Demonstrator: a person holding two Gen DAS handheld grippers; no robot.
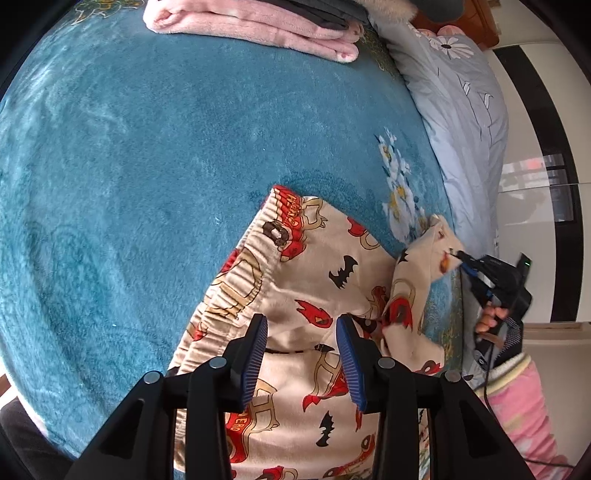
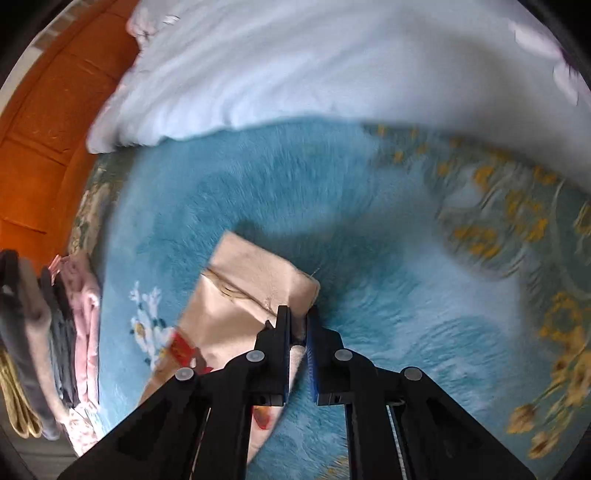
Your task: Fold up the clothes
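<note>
Gaping left gripper (image 1: pixel 302 336) over printed trousers (image 1: pixel 295 280), right gripper (image 2: pixel 298 317) clamped on their hem, teal blanket (image 1: pixel 147 166) bare beyond.

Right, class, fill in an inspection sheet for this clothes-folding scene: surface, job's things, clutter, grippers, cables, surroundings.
Surface: plush teal blanket with flower print, spread over a bed.
Job's things: beige cartoon-print trousers with elastic waistband, lying on the blanket, one corner lifted.
Clutter: folded pink fleece garment at the far edge; stack of folded clothes in the right wrist view.
Grippers: left gripper open above the trousers, holding nothing; right gripper shut on the trousers' lifted corner.
Cables: black cable trailing below the right gripper.
Surroundings: pale blue floral quilt, orange wooden headboard.
</note>
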